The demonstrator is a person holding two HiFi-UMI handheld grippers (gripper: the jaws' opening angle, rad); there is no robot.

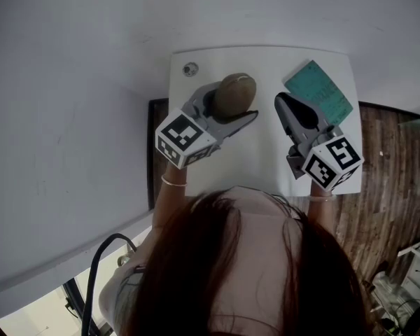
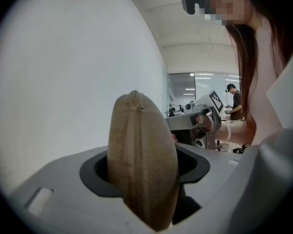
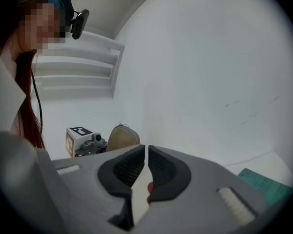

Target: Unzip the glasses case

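Observation:
A tan fabric glasses case (image 1: 236, 93) is held up over the small white table (image 1: 266, 65). My left gripper (image 1: 235, 105) is shut on it from both sides. In the left gripper view the case (image 2: 141, 165) stands on edge between the jaws, its zipper seam running up over the top. My right gripper (image 1: 280, 101) hovers to the right of the case, apart from it. Its jaws are shut with nothing between them (image 3: 146, 152). The right gripper view also catches the case (image 3: 122, 136) and the left gripper's marker cube (image 3: 79, 134) off to the left.
A teal card (image 1: 320, 91) lies at the table's far right corner, just beyond the right gripper, and shows as the teal card (image 3: 265, 184) at lower right. A small round fitting (image 1: 190, 68) sits at the far left corner. White wall left, wooden floor (image 1: 388, 187) right.

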